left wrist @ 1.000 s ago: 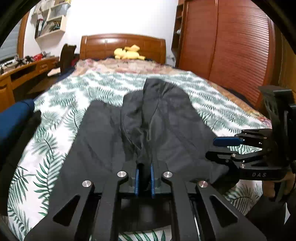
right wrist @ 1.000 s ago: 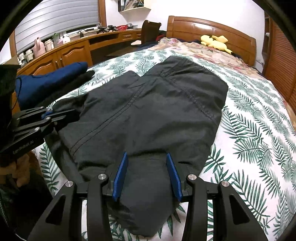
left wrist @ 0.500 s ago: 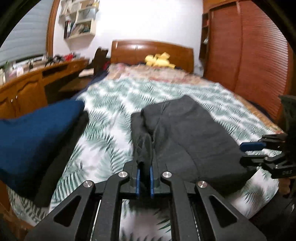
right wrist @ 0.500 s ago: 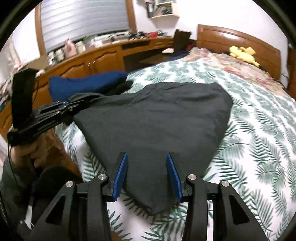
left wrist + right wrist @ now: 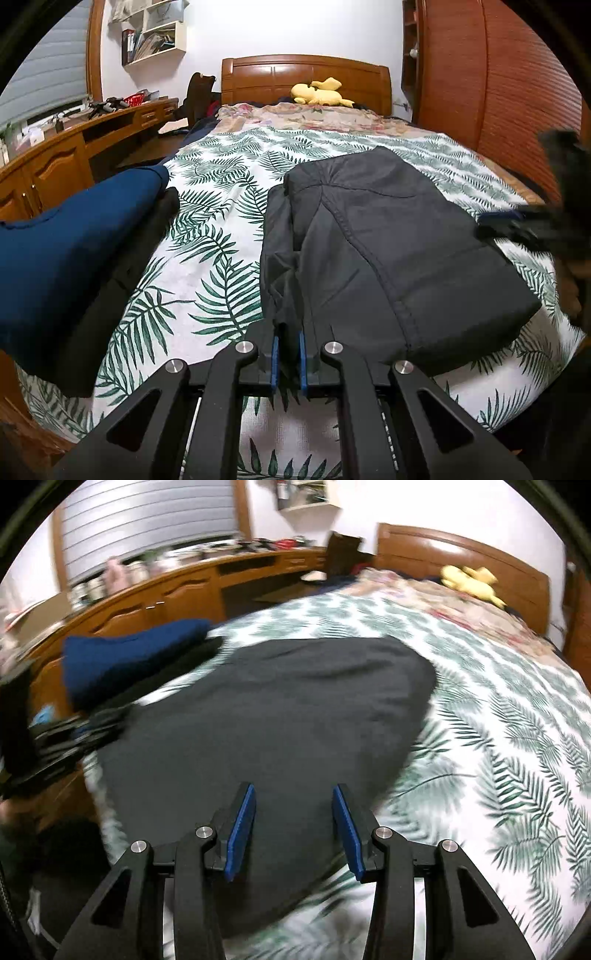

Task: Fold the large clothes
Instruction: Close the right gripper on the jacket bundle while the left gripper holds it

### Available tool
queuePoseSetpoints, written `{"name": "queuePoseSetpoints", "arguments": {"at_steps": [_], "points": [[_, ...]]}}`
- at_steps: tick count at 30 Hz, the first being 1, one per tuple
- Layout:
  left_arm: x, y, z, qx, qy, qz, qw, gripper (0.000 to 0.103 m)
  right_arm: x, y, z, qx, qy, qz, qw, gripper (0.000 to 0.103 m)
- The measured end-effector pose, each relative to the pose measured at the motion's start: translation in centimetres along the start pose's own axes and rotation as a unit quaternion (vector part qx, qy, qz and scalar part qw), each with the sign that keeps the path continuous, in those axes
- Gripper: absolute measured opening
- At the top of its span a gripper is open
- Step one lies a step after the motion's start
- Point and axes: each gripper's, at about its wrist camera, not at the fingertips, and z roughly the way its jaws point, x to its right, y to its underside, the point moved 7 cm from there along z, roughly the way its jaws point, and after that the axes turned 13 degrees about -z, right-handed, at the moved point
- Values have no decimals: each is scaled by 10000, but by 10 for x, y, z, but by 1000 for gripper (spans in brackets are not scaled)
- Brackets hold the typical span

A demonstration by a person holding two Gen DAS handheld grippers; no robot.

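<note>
Lengthwise, the folded dark garment (image 5: 388, 251) apparently points toward the headboard (image 5: 306, 77).

The dark grey garment (image 5: 388, 251) lies folded on the leaf-print bed (image 5: 207, 229), a stitched seam curving down its top layer. A lower layer shows along its 9 o'clock edge, and its near corner at 6 o'clock is bunched upward.

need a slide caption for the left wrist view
Left tongs pinch the folded dark garment's edge on a leaf-print bedspread.
</note>
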Motion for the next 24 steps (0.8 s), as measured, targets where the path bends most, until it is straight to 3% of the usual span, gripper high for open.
{"name": "queuePoseSetpoints", "arguments": {"at_steps": [5,8,11,14,19,21,24], "points": [[1,-3,2,-53,-48,87,9999,8,50,-8,43,-105,114,392,9991,46],[0,-2,4,-113,-66,84,9999,8,67,-14,67,-191,152,538,9983,63],[2,-1,7,-165,-110,135,9997,8,81,-20,95,-288,-82,909,9954,80],[3,1,11,-224,-142,194,9995,8,86,-23,121,-389,-493,1235,9904,82],[1,0,13,-287,-86,174,9994,8,92,-23,146,-403,-1029,1741,9785,82],[1,0,13,-296,-77,158,9994,8,90,-25,147,-376,-1100,1754,9776,75],[0,-1,13,-283,-106,163,9994,8,90,-25,146,-249,-1158,1731,9778,51]]}}
